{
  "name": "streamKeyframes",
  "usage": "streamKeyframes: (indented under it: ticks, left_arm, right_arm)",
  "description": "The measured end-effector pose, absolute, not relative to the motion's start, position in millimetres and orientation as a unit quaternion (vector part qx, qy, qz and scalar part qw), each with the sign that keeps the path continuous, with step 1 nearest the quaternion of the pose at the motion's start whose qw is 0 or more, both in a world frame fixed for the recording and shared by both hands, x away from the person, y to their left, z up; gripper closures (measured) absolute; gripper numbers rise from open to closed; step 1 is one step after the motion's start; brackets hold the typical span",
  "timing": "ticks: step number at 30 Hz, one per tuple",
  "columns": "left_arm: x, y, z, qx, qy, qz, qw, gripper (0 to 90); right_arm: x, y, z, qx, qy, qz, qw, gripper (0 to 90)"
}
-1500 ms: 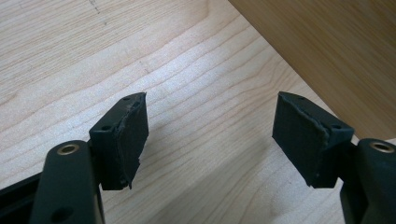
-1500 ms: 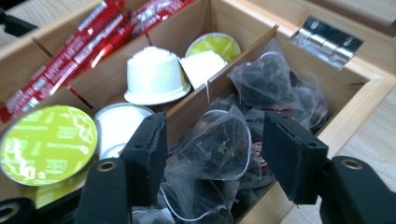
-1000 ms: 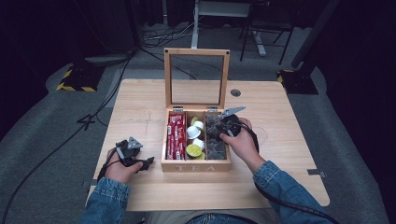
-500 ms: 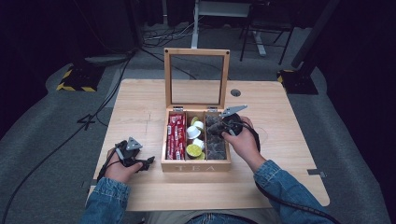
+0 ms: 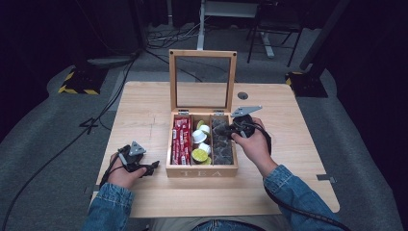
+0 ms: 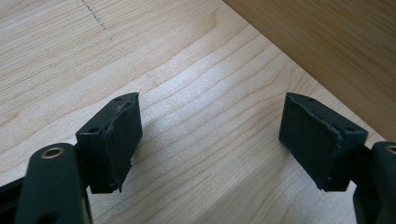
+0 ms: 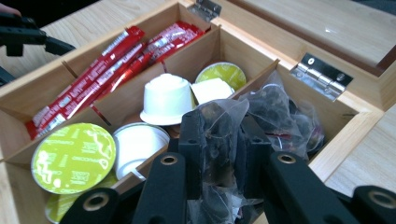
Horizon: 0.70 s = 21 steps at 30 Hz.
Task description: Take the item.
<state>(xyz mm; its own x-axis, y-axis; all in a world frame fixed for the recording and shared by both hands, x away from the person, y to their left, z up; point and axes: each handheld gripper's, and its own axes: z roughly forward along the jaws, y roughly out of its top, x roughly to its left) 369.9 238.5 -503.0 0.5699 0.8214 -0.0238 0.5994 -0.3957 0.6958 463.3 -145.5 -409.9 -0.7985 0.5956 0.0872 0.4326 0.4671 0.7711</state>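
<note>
Your left claw (image 5: 153, 166) rests on the worktop (image 5: 144, 110) just left of the wooden tea box (image 5: 202, 171), its jaws spread wide with nothing but bare wood between them; they have just been opening a little further. Your right claw (image 7: 219, 154) reaches into the box's right-hand compartment and is clenched on a clear tea sachet (image 7: 219, 123) of dark leaves, the jaws having just closed with the sachet pinched between the pads. More such sachets (image 5: 222, 142) fill that compartment. The middle compartment holds white and green-topped capsules (image 5: 199, 144), the left one red stick packets (image 5: 181, 139). Beyond, the glass-paned lid (image 5: 202, 79) stands upright.
</note>
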Motion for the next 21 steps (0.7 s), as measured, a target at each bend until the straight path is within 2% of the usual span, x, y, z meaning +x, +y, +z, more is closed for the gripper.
streamKeyframes:
  ticks: [13, 21]
  left_arm:
    - [371, 240, -503, 0.815, 0.439, 0.168, 0.338, 21.6]
    - [373, 242, -503, 0.815, 0.440, 0.167, 0.338, 20.8]
  right_arm:
    - [455, -156, -391, 0.298, 0.839, 0.442, 0.107, 75.8]
    - [446, -179, -376, 0.307, 0.830, 0.449, 0.122, 75.5]
